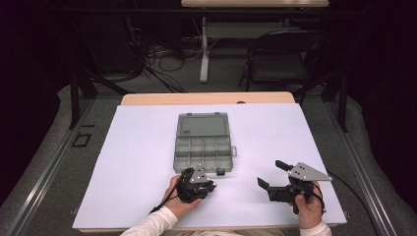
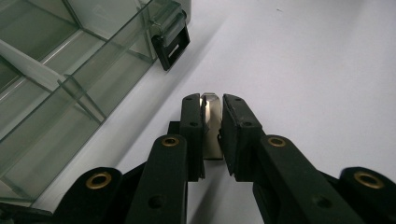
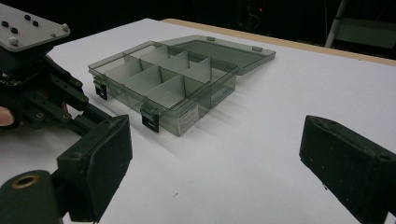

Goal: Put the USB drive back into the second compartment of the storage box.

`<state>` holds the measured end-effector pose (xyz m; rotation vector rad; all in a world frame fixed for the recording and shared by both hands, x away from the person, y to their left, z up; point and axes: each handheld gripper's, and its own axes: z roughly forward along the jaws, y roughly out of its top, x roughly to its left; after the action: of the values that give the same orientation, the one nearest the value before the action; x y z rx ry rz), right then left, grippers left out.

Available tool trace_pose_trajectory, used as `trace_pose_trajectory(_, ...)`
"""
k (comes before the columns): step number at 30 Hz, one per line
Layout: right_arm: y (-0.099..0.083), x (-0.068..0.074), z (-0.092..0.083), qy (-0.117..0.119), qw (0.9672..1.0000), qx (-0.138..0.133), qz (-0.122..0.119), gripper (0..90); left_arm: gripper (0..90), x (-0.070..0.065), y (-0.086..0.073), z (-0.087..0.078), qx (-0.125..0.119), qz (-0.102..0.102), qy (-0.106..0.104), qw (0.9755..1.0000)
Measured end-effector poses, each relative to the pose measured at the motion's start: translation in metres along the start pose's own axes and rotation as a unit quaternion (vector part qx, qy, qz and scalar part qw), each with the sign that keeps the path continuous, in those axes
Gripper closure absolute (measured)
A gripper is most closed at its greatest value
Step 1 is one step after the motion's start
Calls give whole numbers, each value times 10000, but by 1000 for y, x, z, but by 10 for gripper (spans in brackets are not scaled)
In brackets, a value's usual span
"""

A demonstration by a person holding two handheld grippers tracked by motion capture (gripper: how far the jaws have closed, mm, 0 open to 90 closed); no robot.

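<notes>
High view has your left gripper (image 1: 209, 185) parked on the white counter (image 1: 137, 162), just in front of the near edge of the organizer box (image 1: 202, 149), close to its right-hand latch (image 1: 221, 171). The box sits about mid-counter with its lid (image 1: 203, 124) flipped open and lying flat behind it, and the compartments look bare from here.

In the left gripper view your jaws are pinched right down on a small metal piece (image 2: 211, 123), shiny and flat-ish, standing upright between the pads. What exactly it is, I can't tell, it's mostly hidden by the pads. The tip of it hovers close over the counter, just beside the clear box wall (image 2: 70, 93), with the black latch (image 2: 171, 45) a bit further out.

Your right gripper (image 1: 275, 176) is off to the right, well apart from the box, low over the counter. Right gripper view shows its 2 jaws spread wide with nothing between them, just bare counter, and the box (image 3: 173, 79) further out with both front latches hanging open.
</notes>
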<state>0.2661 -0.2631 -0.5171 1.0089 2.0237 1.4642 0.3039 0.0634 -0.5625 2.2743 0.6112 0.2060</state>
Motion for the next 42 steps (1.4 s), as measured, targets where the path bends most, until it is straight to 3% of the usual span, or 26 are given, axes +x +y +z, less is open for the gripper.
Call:
trace_pose_trajectory(26,0,0,0,12,10000,10,18,105,792,3,1,-7,-204,-85,68,9997)
trace_pose_trajectory(42,0,0,0,8,10000,-15,13,106,792,8,2,-20,-611,-234,123,9978)
